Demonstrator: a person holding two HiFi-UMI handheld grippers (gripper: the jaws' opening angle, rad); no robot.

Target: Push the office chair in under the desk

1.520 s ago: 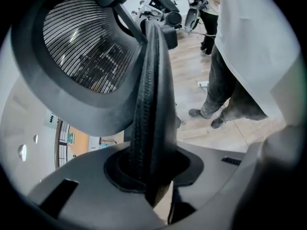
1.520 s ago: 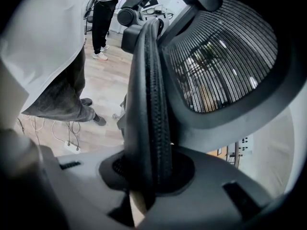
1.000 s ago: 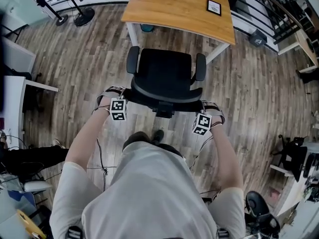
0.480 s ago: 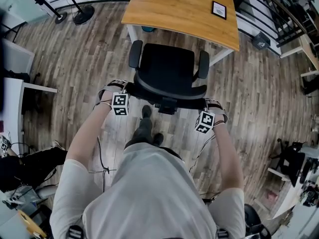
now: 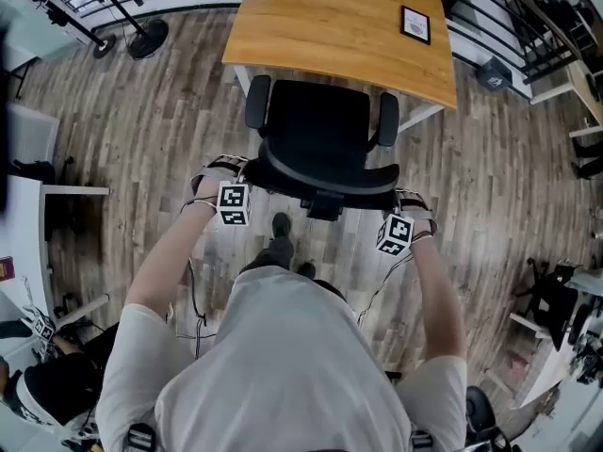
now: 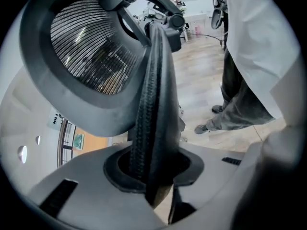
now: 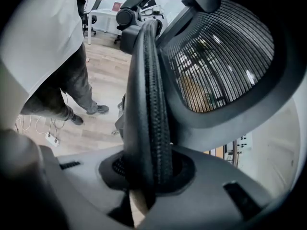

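Black mesh office chair (image 5: 320,135), seat front at the wooden tabletop's (image 5: 349,26) near edge. My left hand-held gripper (image 5: 240,175) and right hand-held gripper (image 5: 400,203) each clamp a backrest edge, probably to keep the push straight.

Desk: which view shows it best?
Head view: the desk top shows nearly whole, with the chair at its near edge. Both gripper views give only orange slivers of it past the chair.
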